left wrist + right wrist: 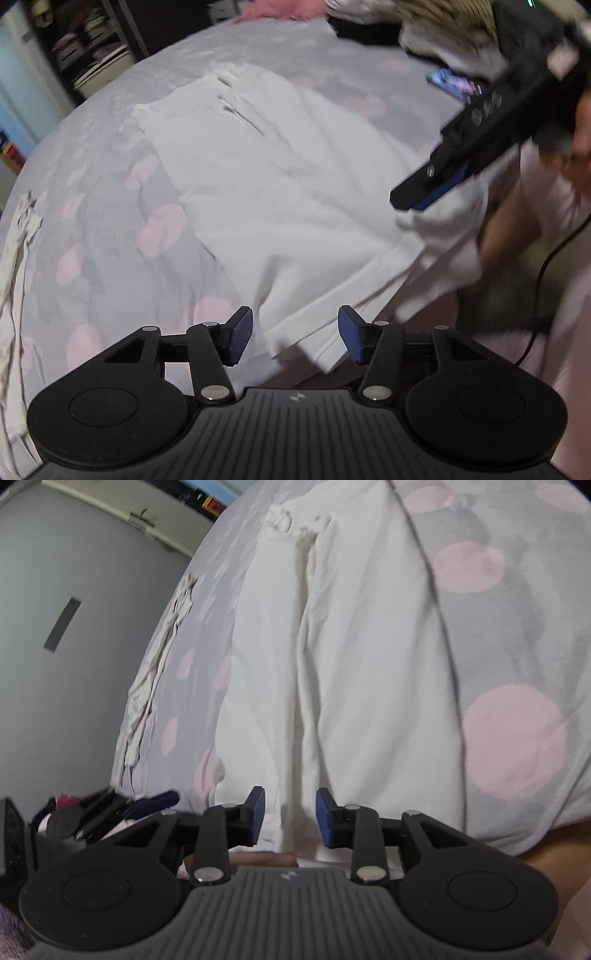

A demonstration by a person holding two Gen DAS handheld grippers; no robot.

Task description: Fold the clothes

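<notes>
Dim indoor light, soft shadows, motion blur throughout, strong fisheye bending at edges

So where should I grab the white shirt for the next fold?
Take the white shirt by its layered hem at the bed's near edge, coming straight in from the near side. That edge hangs free between the open left fingers, so both layers can be pinched together.

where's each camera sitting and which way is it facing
Left wrist: on the left gripper, facing across the bed along the white garment; jaws open, right gripper and a hand show.
Right wrist: on the right gripper, low at the garment's hem; jaws open.
Shared: garment, polka-dot bedsheet.
</notes>
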